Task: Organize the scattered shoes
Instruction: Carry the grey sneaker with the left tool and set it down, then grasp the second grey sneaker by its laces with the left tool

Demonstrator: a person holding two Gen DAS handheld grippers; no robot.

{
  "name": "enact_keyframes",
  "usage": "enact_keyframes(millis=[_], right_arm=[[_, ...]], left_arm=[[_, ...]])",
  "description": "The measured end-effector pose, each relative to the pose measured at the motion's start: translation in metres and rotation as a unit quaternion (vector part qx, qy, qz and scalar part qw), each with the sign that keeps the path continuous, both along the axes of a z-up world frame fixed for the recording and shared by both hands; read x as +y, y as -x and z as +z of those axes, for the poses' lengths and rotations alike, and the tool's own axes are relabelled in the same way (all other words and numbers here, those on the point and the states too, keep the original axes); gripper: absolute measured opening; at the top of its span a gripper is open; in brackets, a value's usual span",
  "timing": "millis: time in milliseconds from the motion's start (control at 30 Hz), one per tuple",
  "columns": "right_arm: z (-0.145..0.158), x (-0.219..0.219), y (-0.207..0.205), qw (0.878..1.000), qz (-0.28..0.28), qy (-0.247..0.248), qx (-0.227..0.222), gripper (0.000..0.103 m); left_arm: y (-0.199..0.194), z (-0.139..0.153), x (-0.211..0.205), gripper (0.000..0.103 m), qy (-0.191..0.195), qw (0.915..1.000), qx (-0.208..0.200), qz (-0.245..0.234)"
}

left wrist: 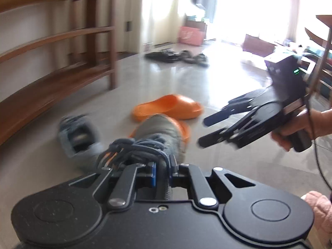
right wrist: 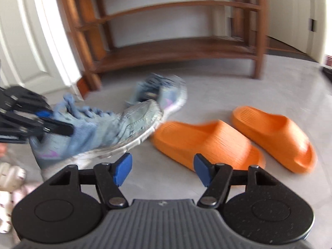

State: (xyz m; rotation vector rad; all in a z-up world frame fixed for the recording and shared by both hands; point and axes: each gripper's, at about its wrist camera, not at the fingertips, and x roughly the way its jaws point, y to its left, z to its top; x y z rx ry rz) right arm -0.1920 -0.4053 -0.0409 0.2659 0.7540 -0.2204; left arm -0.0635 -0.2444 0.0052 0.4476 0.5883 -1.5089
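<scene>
Left wrist view: my left gripper (left wrist: 161, 172) is pinching the blue sneaker (left wrist: 157, 137) by its collar, toe pointing away above the floor; its mate (left wrist: 77, 137) is lying far left, near the wooden rack (left wrist: 62, 66).

Right wrist view: my right gripper (right wrist: 162, 171) is gaping wide, holding nothing, facing the orange slides (right wrist: 207, 145). I'm judging them light, rubbery foam; the strap looks the best hold.

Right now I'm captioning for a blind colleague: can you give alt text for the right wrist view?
The left gripper holds a blue sneaker off the floor, while the open right gripper hovers empty. Its mate and two orange slides lie before a wooden shelf.
</scene>
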Motion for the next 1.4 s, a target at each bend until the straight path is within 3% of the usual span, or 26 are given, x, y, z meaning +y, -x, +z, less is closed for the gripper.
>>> enact_keyframes(millis=[200, 367, 500, 633, 767, 900, 967, 1100, 1167, 1233, 1400], right_arm=[[-0.011, -0.038, 0.039, 0.996, -0.078, 0.0, 0.034, 0.07], [-0.017, -0.072, 0.076, 0.99, -0.129, 0.016, 0.052, 0.07], [-0.023, -0.082, 0.085, 0.989, -0.137, 0.018, 0.055, 0.07], [-0.028, -0.089, 0.09, 0.989, -0.139, 0.019, 0.056, 0.07], [-0.029, -0.088, 0.074, 0.992, -0.113, 0.013, 0.046, 0.07], [-0.033, -0.08, 0.045, 0.996, -0.075, 0.024, 0.051, 0.07], [-0.036, -0.079, 0.035, 0.997, -0.06, 0.014, 0.049, 0.07], [-0.048, -0.074, 0.011, 0.997, -0.029, 0.009, 0.064, 0.07], [-0.059, -0.072, 0.002, 0.996, -0.016, -0.001, 0.083, 0.07], [-0.069, -0.069, -0.002, 0.994, -0.003, -0.002, 0.106, 0.07], [-0.081, -0.061, 0.017, 0.991, 0.016, -0.02, 0.133, 0.07]], left_arm=[[0.046, -0.032, -0.048, 0.008, -0.015, 0.9968, -0.011, -0.077], [0.076, -0.06, -0.064, 0.008, -0.05, 0.9884, -0.029, -0.141], [0.096, -0.073, -0.059, 0.008, -0.067, 0.9773, -0.049, -0.195], [0.114, -0.076, -0.053, 0.013, -0.093, 0.9594, -0.08, -0.254], [0.107, -0.07, -0.046, 0.021, -0.112, 0.9636, -0.07, -0.233], [0.086, -0.058, -0.036, 0.02, -0.136, 0.9717, 0.001, -0.193], [0.077, -0.056, -0.034, 0.021, -0.154, 0.9693, 0.059, -0.182], [0.073, -0.073, -0.037, 0.023, -0.2, 0.9582, 0.127, -0.16], [0.073, -0.087, -0.042, 0.033, -0.23, 0.9546, 0.125, -0.142], [0.071, -0.099, -0.047, 0.035, -0.257, 0.9517, 0.109, -0.129], [0.069, -0.105, -0.049, 0.035, -0.257, 0.9612, -0.008, -0.1]])
